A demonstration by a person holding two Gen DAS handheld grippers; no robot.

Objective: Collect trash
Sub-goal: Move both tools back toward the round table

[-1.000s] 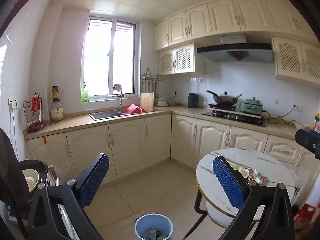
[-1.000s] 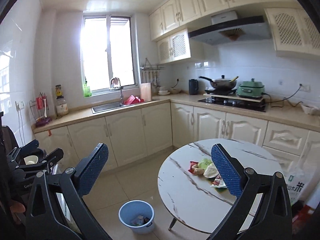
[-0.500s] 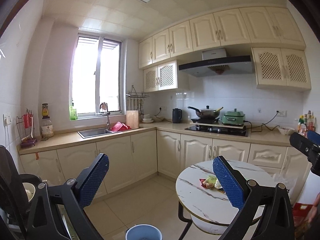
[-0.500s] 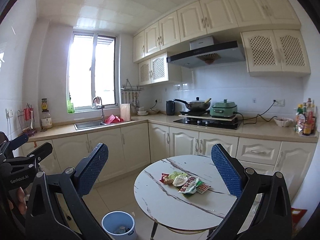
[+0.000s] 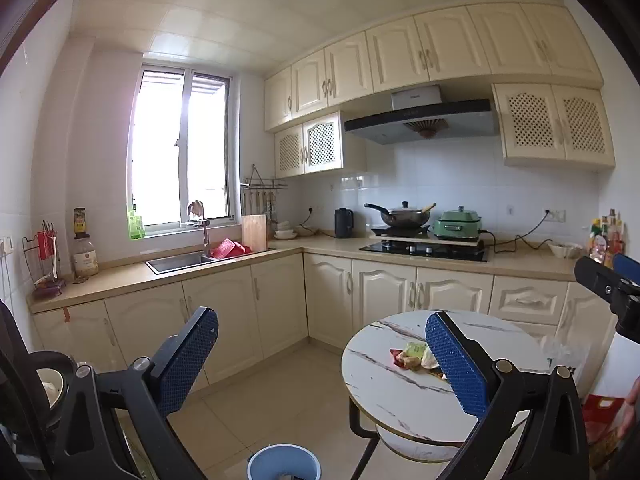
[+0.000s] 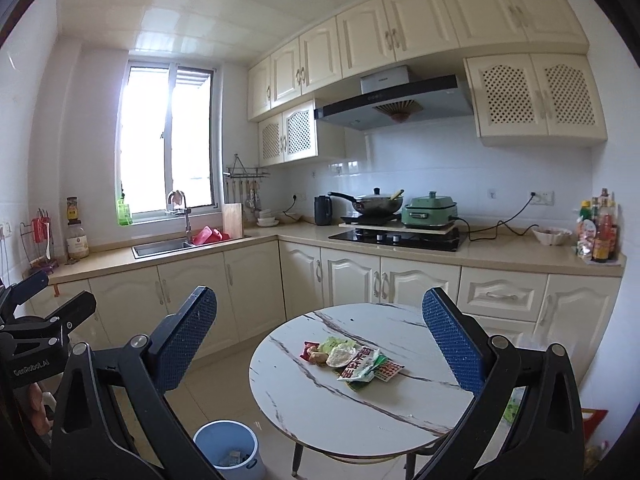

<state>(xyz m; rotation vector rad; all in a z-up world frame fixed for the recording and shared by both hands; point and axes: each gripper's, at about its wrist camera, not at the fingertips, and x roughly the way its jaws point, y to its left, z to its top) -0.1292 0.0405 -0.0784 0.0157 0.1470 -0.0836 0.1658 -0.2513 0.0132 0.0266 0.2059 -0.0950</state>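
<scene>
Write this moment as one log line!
left hand-held gripper open | right hand-held gripper open | wrappers on round table | blue bin on floor

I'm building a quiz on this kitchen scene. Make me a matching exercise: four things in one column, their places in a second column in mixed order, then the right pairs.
Things
1. trash pile
2. blue bin
3. wok
4. wooden cutting board

Places
A. on the stove, left of the green cooker
B. on the floor beside the round table
C. leaning upright on the counter beside the sink
D. on the round marble table

Pairs: 1-D, 2-B, 3-A, 4-C
</scene>
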